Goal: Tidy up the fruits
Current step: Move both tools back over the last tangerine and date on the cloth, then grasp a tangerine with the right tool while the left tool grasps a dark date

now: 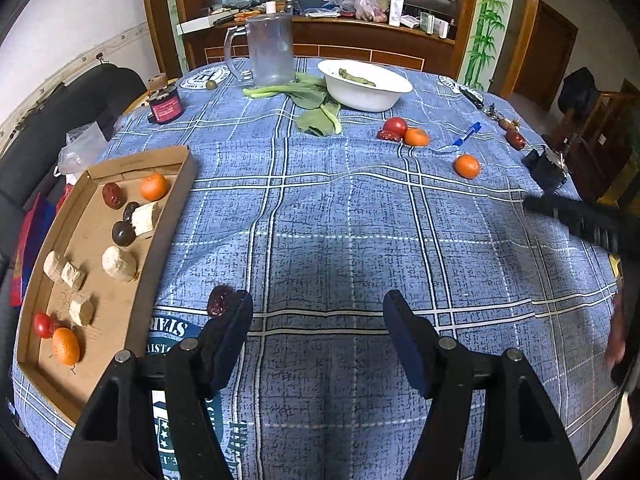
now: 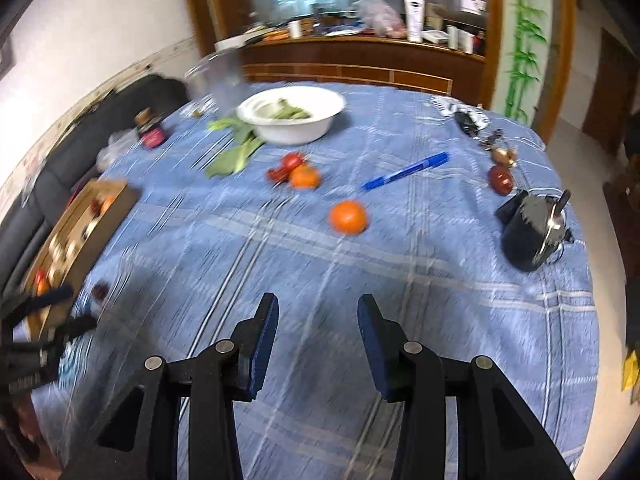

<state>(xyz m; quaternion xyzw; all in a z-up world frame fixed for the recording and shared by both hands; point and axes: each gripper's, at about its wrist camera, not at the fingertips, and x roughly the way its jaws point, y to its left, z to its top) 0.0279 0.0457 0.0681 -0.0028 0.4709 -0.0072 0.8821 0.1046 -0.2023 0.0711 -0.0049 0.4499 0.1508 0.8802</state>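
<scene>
Left wrist view: blue plaid tablecloth [image 1: 340,208], wooden sideboard [image 1: 360,40] behind, left tongs [image 1: 318,308] and right tongs [image 2: 318,312] both gaping, empty

Blue plaid tablecloth [image 1: 360,208] covering the table. Clear plastic pitcher [image 1: 268,50] at the far edge; white bowl [image 1: 366,94] just beside it, greens inside. Leafy green vegetable [image 1: 316,108] lying against the bowl. Red-labelled jar [image 1: 166,106] at far left. Blue pen [image 2: 406,170]. Black mug [image 2: 532,236] holding a metal utensil. Wooden sideboard [image 1: 340,36], cluttered.
</scene>
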